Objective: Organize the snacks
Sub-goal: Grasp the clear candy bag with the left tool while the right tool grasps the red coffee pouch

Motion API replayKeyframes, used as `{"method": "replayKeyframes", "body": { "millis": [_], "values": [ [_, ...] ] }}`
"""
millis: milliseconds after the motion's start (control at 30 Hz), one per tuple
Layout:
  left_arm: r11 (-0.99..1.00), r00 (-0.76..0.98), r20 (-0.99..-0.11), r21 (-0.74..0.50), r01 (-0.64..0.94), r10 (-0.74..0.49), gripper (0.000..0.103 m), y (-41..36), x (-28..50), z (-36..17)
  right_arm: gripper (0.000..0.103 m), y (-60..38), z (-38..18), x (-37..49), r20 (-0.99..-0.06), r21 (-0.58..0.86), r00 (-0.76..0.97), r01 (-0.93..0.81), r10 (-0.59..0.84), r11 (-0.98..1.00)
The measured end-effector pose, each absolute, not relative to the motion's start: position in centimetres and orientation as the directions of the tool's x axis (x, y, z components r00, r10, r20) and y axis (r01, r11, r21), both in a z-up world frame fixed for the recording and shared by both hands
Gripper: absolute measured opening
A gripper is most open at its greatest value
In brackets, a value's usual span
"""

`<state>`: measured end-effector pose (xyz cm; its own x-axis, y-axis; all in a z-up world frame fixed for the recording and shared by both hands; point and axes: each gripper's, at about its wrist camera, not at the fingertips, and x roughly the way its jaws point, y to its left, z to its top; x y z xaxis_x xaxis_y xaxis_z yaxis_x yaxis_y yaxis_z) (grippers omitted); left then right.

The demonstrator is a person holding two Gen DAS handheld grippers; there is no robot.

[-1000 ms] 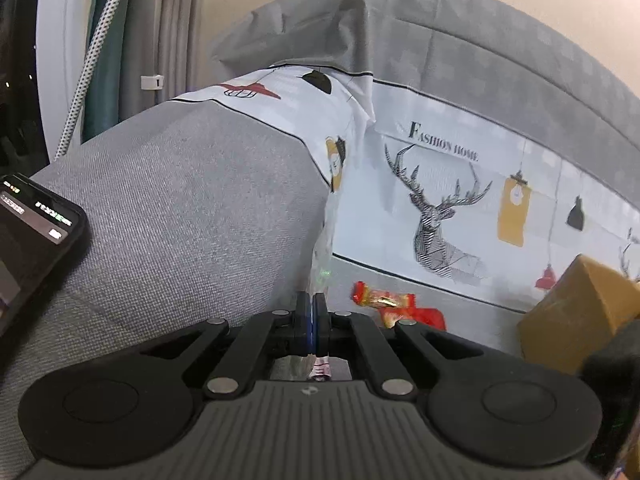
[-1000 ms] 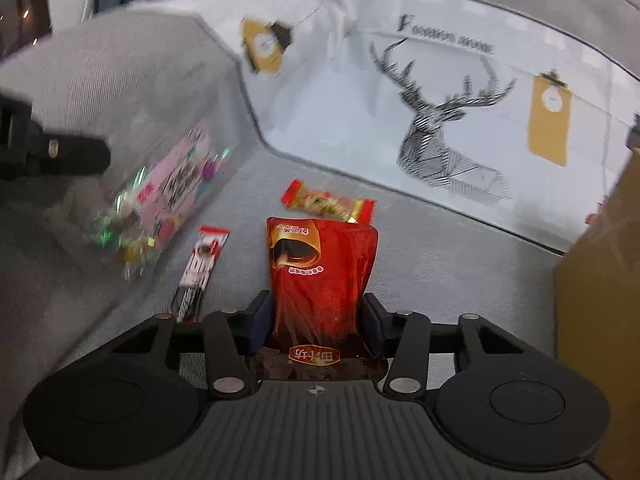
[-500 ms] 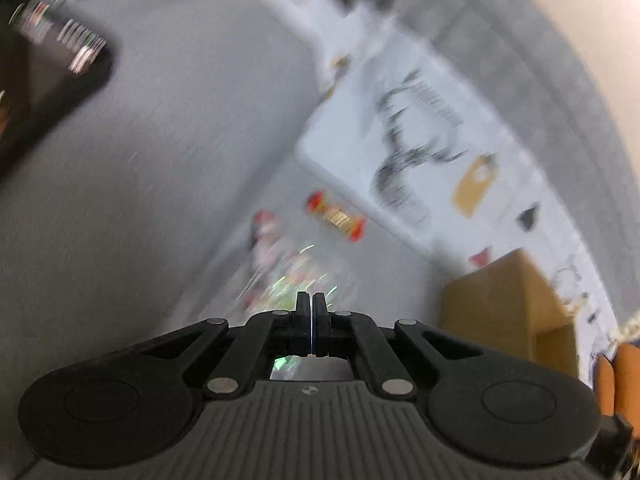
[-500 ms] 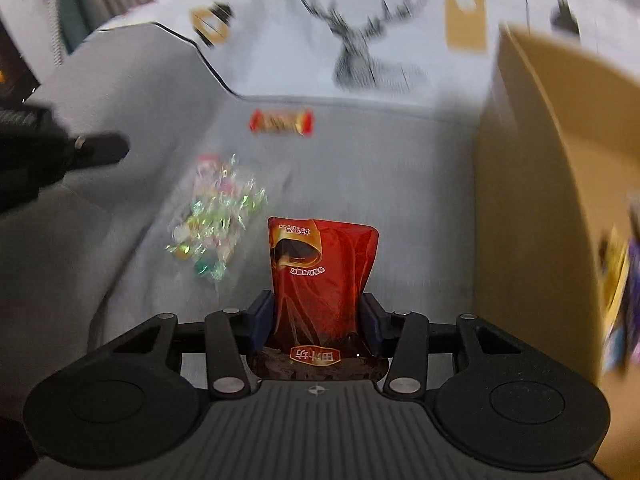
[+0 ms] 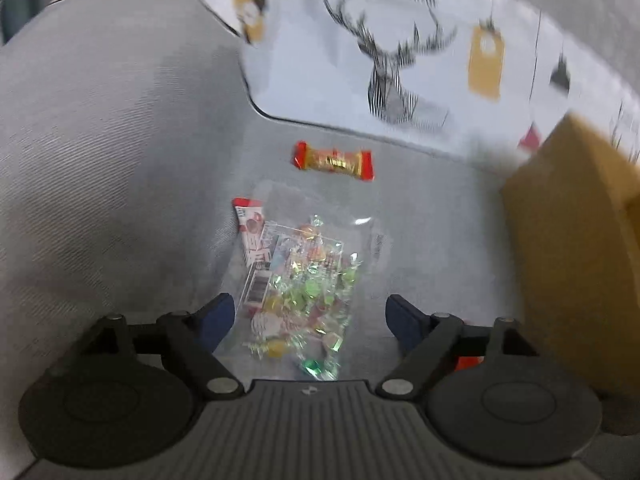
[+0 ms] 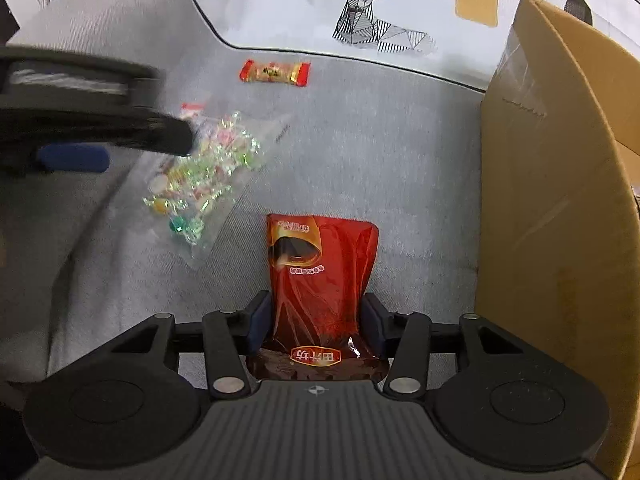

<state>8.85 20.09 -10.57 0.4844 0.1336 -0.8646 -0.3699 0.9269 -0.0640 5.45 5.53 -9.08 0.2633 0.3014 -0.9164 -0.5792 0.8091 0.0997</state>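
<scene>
Jaws first, from the left: the left gripper (image 5: 308, 312) is spreading wide, its pads clear of the clear bag of wrapped candies (image 5: 304, 288) that lies between them on the grey sofa seat (image 5: 432, 240). Nothing is pinched there. The bag looks light, limp and slick; its loose sweets would likely slide to whichever end hangs low, so a fresh hold is probably best taken on the flat film margin near an edge, not across the lumpy middle. Part of a red-and-white sachet (image 5: 252, 232) shows from under the bag's left edge and could be dragged along with it. Further back, near the deer-print cushion (image 5: 380, 52), a small red-and-gold candy bar (image 5: 334, 160) lies by itself; it seems short, fairly stiff and easy to nip across its width.

On the right, the right gripper (image 6: 318, 328) has its jaws on either side of a red foil pouch (image 6: 320, 276), near the pouch's bottom seam, and they are easing apart; the pads look to be against its sides, though the contact is hard to judge. The pouch appears soft, glossy and slippery, with little weight. Just to its right stands the open cardboard box (image 6: 540, 184), presumably where the snacks go.
</scene>
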Motion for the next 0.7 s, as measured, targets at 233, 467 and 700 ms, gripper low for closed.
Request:
{"method": "replayKeyframes", "body": {
  "millis": [233,467,700],
  "values": [
    [0.949,0.387,-0.911,0.017,-0.314,0.145,0.102,20.0,11.7,-14.1,0.052,5.4,-9.5,6.0,-0.924,0.105,0.246,-0.574,0.294,0.812],
    [0.936,0.382,-0.911,0.013,-0.352,0.157,0.102,20.5,12.7,-14.8,0.053,5.7,-9.8,6.7,-0.927,0.098,0.244,-0.574,0.284,0.813],
    [0.934,0.400,-0.901,0.014,-0.358,0.167,0.078,20.9,12.0,-14.2,0.054,5.5,-9.9,6.5,-0.927,0.087,0.249,-0.588,0.281,0.804]
  ]
}}
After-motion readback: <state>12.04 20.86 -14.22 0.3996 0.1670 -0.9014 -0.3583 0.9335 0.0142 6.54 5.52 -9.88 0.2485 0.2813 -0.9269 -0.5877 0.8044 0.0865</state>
